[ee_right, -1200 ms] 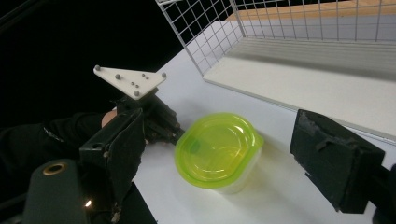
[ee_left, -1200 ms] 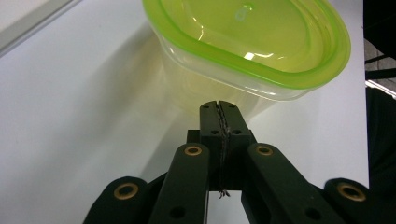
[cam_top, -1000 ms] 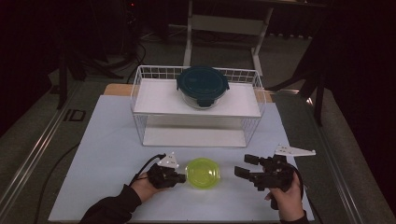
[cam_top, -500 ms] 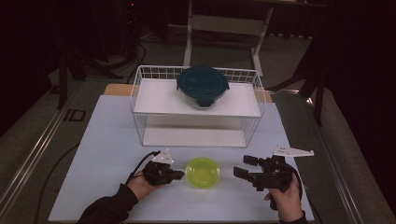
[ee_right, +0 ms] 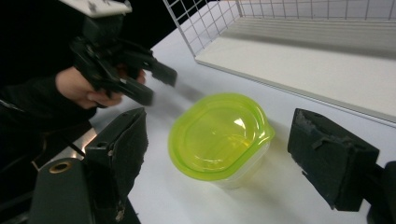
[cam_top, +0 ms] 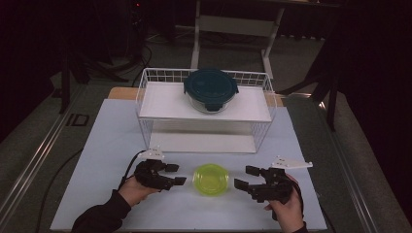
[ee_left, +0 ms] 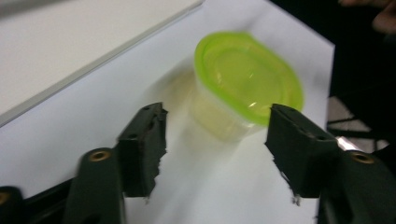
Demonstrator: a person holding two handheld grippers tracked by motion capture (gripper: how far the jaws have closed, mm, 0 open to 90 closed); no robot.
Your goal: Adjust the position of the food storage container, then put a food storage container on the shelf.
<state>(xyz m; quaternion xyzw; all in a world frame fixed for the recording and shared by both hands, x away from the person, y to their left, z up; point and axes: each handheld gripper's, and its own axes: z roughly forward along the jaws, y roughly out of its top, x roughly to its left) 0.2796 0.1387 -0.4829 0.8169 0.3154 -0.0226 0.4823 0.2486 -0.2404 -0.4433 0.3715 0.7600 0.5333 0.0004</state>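
A small clear container with a yellow-green lid (cam_top: 211, 179) sits on the white mat near the front edge. My left gripper (cam_top: 176, 174) is just left of it and apart from it. Its jaws have just been opening and hold nothing. In the left gripper view the container (ee_left: 247, 74) lies just ahead of the spread pads (ee_left: 142, 144). My right gripper (cam_top: 244, 176) is open on the container's right side. In the right gripper view the container (ee_right: 219, 130) lies between and ahead of the wide jaws, with the left gripper (ee_right: 158, 87) beyond.
A white wire rack (cam_top: 145, 97) stands behind the container. On its upper shelf is a round glass container with a dark teal lid (cam_top: 211, 87). The rack's lower shelf (cam_top: 204, 143) is bare. The mat's edge (cam_top: 189, 229) runs close to the hands.
My left gripper has drawn back to the left from the container's rim and its jaws have gone from shut to open. The right gripper has edged slightly toward the container.
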